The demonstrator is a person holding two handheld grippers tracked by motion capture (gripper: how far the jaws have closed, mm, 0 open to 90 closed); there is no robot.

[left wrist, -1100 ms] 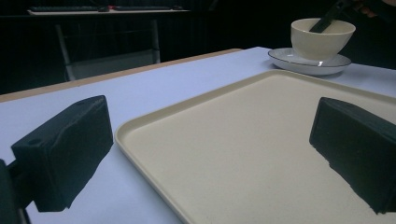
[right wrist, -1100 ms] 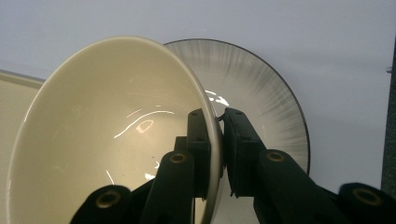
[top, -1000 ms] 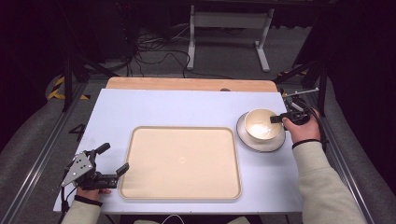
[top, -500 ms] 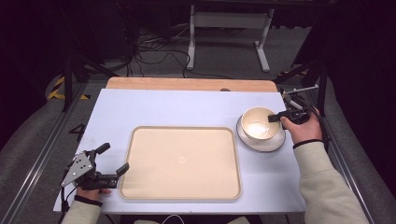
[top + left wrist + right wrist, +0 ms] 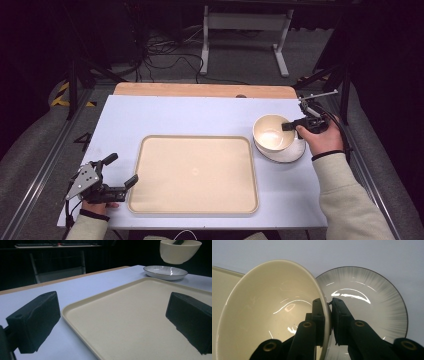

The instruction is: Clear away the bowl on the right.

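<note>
my right gripper is pinching the rim of the cream bowl, one jaw inside the wall, one outside, pressed tight on it. in the right gripper view the bowl hangs off my jaws, tilted, over the grey-rimmed plate. the left gripper view shows it best: bowl is clear of the plate, lifted, not touching. so the bowl sits in the air just above the plate at the right side of the white table, beside the right edge of the beige tray.

my left gripper is spread wide, holding nothing, resting at the near left corner of the tray, well apart from the bowl.

step in hand, i'd say: carrying the bowl off the plate, lift done. likely next is moving it left over the tray and setting it down flat. that calls for a firm rim pinch, since a one-point grip lets the bowl swing, and levelling it before it lands. keep it high enough to clear the tray lip. left gripper may need to go for the plate.
</note>
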